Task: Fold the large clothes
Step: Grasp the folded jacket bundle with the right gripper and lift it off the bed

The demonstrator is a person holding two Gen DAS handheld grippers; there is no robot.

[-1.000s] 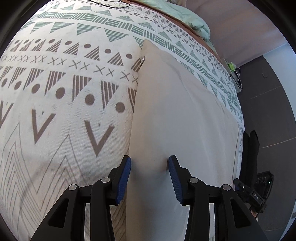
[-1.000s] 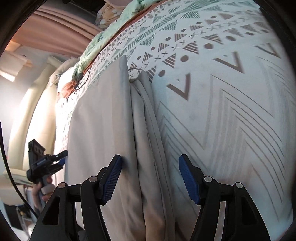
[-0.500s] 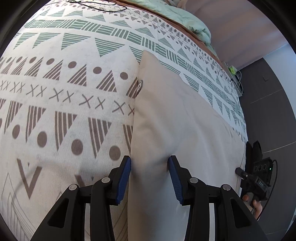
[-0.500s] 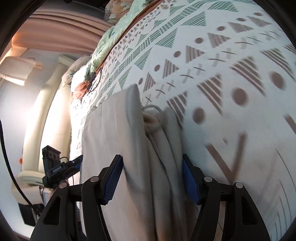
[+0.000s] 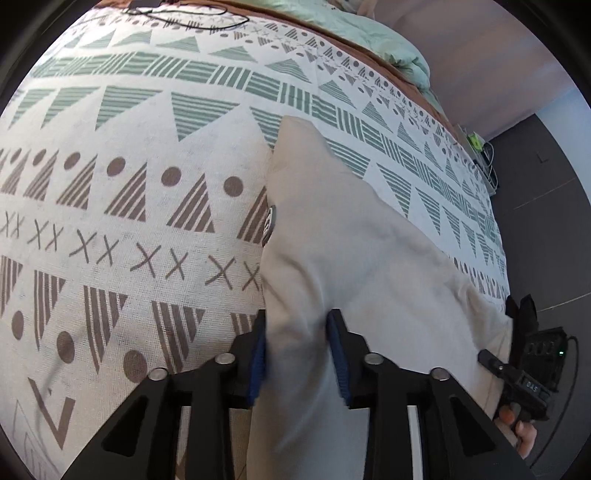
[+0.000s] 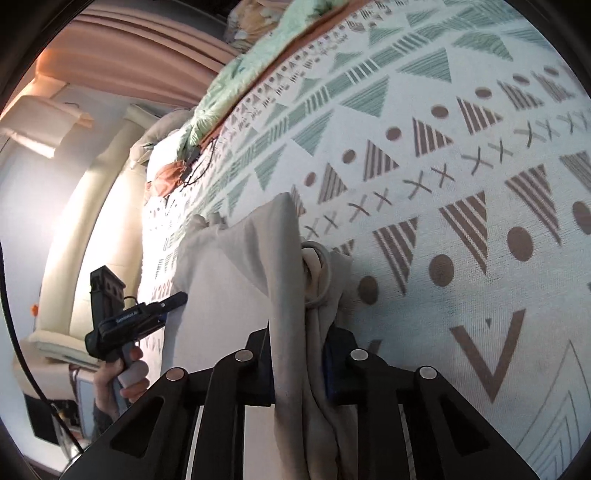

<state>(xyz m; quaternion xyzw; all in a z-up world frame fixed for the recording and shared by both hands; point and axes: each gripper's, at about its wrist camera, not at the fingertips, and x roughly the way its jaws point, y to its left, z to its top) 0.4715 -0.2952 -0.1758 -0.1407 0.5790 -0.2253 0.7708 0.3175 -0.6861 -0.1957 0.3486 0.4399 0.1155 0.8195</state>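
A large beige garment [image 5: 354, 266] lies folded lengthwise on a patterned bedspread [image 5: 129, 192]. My left gripper [image 5: 297, 354] is shut on one end of the garment, with cloth bunched between its blue pads. My right gripper [image 6: 297, 365] is shut on the other end of the garment [image 6: 236, 288], where its folded layers and a drawstring loop [image 6: 316, 273] hang together. Both ends are lifted off the bed. Each gripper shows in the other's view, the right one [image 5: 524, 373] at the bed's right edge and the left one [image 6: 122, 317] at the left.
A mint green duvet [image 5: 388, 40] lies along the far side of the bed. A black cable [image 5: 184, 18] rests on the bedspread near it. Dark floor [image 5: 546, 221] lies beyond the right edge. A cream padded headboard [image 6: 88, 206] stands at the left in the right wrist view.
Both grippers have closed on the garment's ends and raised them. The cloth now bunches between the pads, and the view of the bedspread has shifted away beneath them.
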